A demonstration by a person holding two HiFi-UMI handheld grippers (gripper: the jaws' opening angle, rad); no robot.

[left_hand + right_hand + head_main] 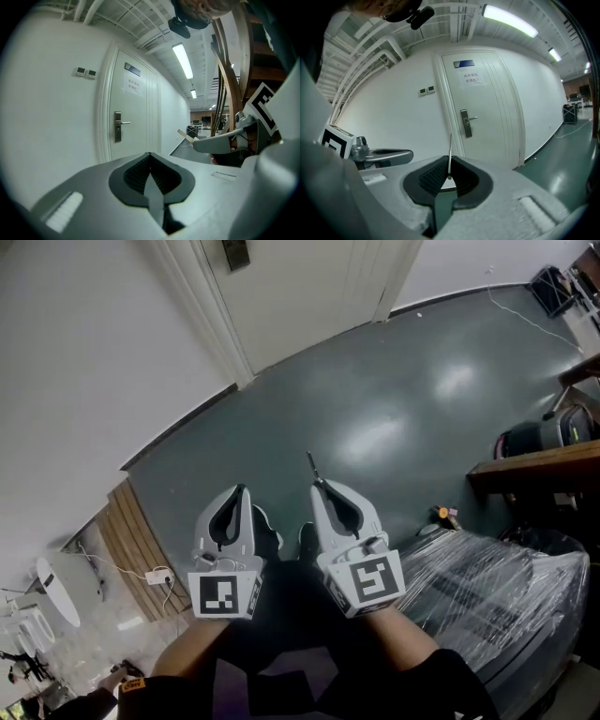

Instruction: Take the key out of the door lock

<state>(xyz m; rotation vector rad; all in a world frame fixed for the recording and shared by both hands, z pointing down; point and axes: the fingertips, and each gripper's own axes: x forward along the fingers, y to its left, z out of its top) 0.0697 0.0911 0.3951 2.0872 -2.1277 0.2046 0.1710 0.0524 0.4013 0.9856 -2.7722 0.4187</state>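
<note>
My right gripper [322, 486] is shut on a thin metal key [312, 465], whose blade sticks out past the jaw tips. In the right gripper view the key [450, 147] shows edge-on between the pads, and in the left gripper view it juts from the right gripper [220, 139]. My left gripper [240, 491] is beside it, shut with nothing in it. The white door [487, 112] stands some way ahead, with its lock plate and handle [465, 123]. Both grippers are well clear of the door [300, 287].
Dark green floor [394, 409] lies between me and the door. A plastic-wrapped bulk [506, 587] and a wooden shelf [534, 465] stand at the right. Wooden slats [131, 540] and a power strip [157, 576] lie at the left by the white wall.
</note>
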